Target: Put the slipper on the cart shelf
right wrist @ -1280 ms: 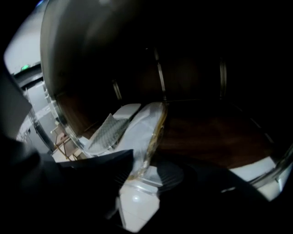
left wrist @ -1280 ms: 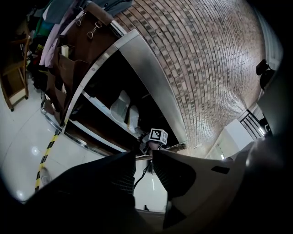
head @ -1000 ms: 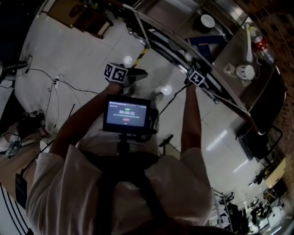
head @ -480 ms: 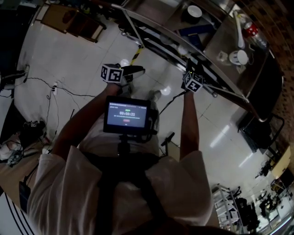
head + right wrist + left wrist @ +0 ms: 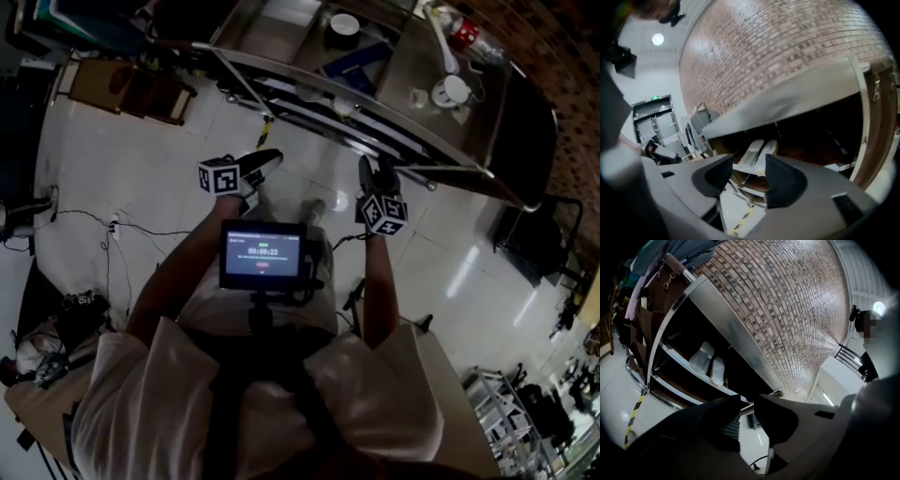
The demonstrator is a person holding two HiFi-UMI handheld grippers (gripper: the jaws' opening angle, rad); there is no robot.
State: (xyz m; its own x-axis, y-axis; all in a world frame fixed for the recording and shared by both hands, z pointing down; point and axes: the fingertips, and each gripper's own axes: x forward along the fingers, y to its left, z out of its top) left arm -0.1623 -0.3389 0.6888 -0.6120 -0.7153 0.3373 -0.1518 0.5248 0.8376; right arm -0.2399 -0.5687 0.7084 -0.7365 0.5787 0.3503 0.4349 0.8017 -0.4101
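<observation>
A pair of white slippers [image 5: 707,361] lies side by side on the steel cart's [image 5: 281,28] middle shelf, also seen in the right gripper view as the slippers [image 5: 757,153]. My left gripper [image 5: 267,157] hovers over the floor short of the cart. Its jaws have just been closing and stand a narrow gap apart with nothing between them [image 5: 746,404]. My right gripper [image 5: 375,169] is held in front of the cart rail. Its jaws have also just been closing but stand well apart and empty [image 5: 749,171]. Both point at the cart.
On the cart top stand a black bowl [image 5: 344,26], a blue object [image 5: 356,58], a white cup [image 5: 453,91] and a bottle [image 5: 464,33]. A wooden stand [image 5: 131,89] and floor cables [image 5: 94,225] lie left. A brick wall [image 5: 787,310] rises behind the cart.
The right gripper has drawn back from the cart's edge toward the person and risen. The left gripper has shifted only a little. The cart now sits higher in the head view.
</observation>
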